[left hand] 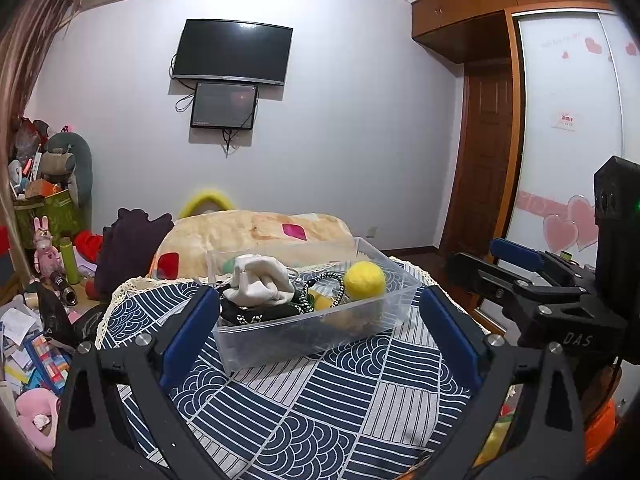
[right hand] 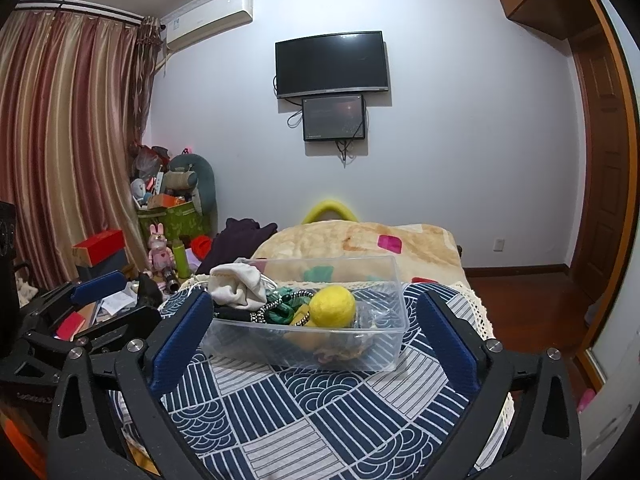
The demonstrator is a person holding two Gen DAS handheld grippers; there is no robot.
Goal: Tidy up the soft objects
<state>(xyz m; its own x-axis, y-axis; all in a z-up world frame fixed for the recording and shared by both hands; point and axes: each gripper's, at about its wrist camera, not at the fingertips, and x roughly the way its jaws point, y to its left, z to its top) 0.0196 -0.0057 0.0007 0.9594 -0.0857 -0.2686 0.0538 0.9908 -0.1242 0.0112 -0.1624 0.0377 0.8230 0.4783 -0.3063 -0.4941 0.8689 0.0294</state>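
A clear plastic bin (left hand: 280,340) (right hand: 384,356) stands on the table with a blue and white patterned cloth (left hand: 320,412) (right hand: 312,408). In it lie a yellow felt ball (left hand: 365,280) (right hand: 333,306), a white cloth pouch (left hand: 262,284) (right hand: 236,286), a black and white braided cord (left hand: 324,288) (right hand: 276,306), dark fabric and green bits. My left gripper (left hand: 320,332) is open and empty, its jaws standing wide in front of the bin. My right gripper (right hand: 316,332) is open and empty, also in front of the bin. The right gripper shows at the right of the left wrist view (left hand: 516,276).
A bed with a beige blanket (left hand: 256,236) (right hand: 360,244) lies behind the table. Toys, boxes and papers (left hand: 36,320) crowd the floor at left. A TV (right hand: 332,64) hangs on the far wall. Curtains (right hand: 68,140) at left, wardrobe (left hand: 572,128) at right.
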